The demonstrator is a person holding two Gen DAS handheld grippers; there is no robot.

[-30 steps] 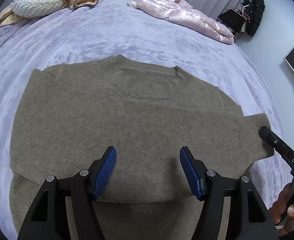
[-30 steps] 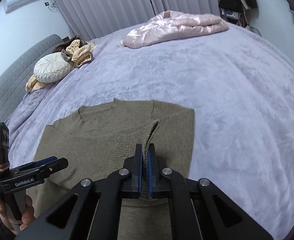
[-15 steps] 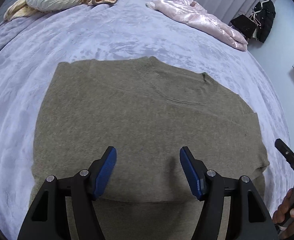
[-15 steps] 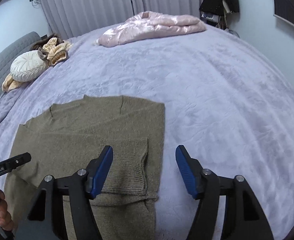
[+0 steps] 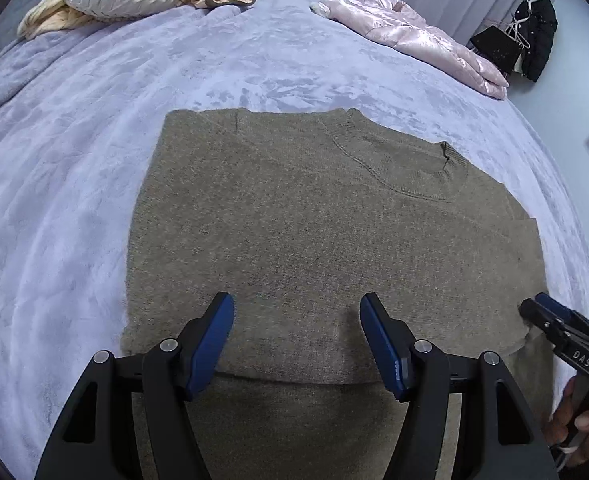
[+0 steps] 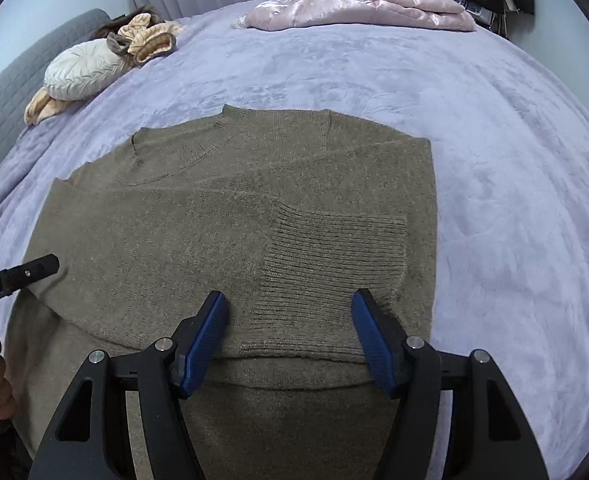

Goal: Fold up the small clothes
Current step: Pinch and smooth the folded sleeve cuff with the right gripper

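Observation:
An olive-brown knit sweater (image 5: 314,220) lies flat on the lavender bed (image 5: 74,140), neck away from me, both sleeves folded across its body. The ribbed cuff (image 6: 334,256) of the upper sleeve rests near the sweater's right edge. My left gripper (image 5: 296,340) hangs open over the folded sleeve's near edge, nothing between its blue pads. My right gripper (image 6: 290,340) stands open just above the ribbed cuff, its pads clear of the cloth. The right gripper's tip (image 5: 550,320) shows at the sweater's right side; the left gripper's tip (image 6: 34,270) shows at its left side.
A pink satin jacket (image 5: 414,36) lies at the far side of the bed. A white round cushion (image 6: 82,70) and beige clothes (image 6: 150,40) sit at the far left by a grey headboard. Black garments (image 5: 534,36) hang at the far right. A hand (image 5: 574,428) holds the right gripper.
My right gripper was shut on the sleeve cuff, opened, let it drop flat onto the sweater, and sank closer. The left gripper slid sideways toward the sweater's left part, still open.

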